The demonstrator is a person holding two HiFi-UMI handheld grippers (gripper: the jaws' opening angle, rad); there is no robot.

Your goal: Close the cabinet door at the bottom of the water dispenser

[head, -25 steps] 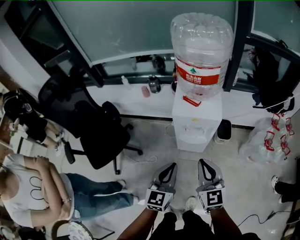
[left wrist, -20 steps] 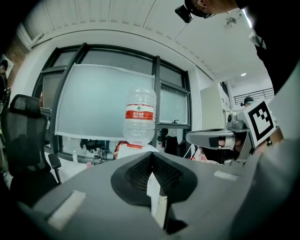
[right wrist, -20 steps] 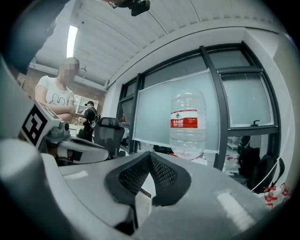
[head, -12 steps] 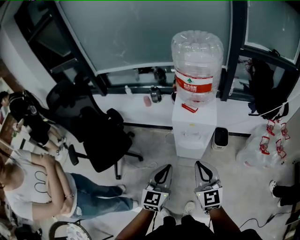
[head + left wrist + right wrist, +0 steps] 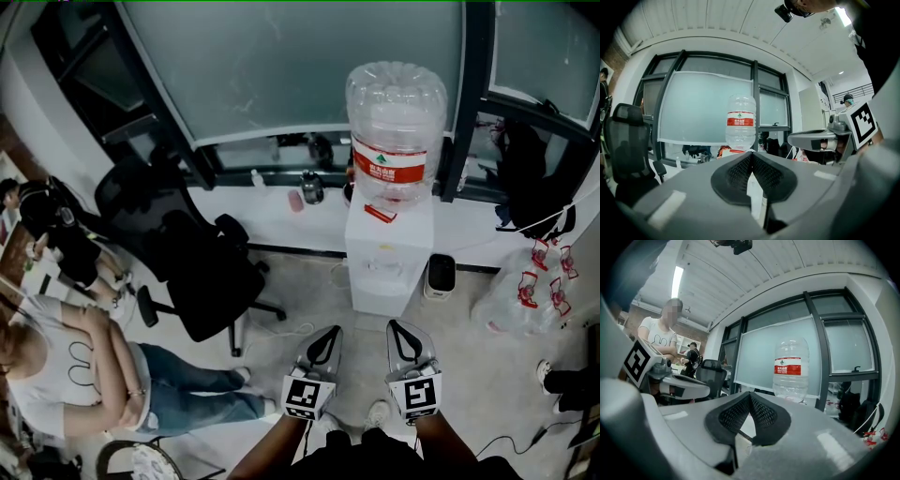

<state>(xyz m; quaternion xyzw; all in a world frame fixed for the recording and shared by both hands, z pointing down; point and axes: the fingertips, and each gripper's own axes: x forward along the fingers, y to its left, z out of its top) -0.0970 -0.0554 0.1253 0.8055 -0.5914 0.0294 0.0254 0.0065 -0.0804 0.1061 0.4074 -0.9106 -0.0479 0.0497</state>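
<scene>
The white water dispenser point(image 5: 389, 248) stands against the window ledge with a large clear bottle point(image 5: 395, 127) on top. From above I cannot see its bottom cabinet door, and my own jaws hide it in both gripper views. My left gripper point(image 5: 330, 331) and right gripper point(image 5: 397, 326) hover side by side over the floor, a short way in front of the dispenser and pointing at it. Both are shut with nothing between the pads. In the left gripper view the bottle point(image 5: 740, 124) rises above the shut left gripper point(image 5: 751, 154). In the right gripper view the bottle point(image 5: 791, 371) stands behind the shut right gripper point(image 5: 750, 393).
A black office chair point(image 5: 202, 267) stands left of the dispenser, and a seated person point(image 5: 84, 366) is at the far left. A small black bin point(image 5: 439, 275) and a plastic bag point(image 5: 530, 291) lie to the right. Someone's shoe point(image 5: 562, 380) and a cable are at the right edge.
Both grippers have slid slightly down and left in the head view, and the dispenser now sits a little higher in the frame. Both stay shut.
</scene>
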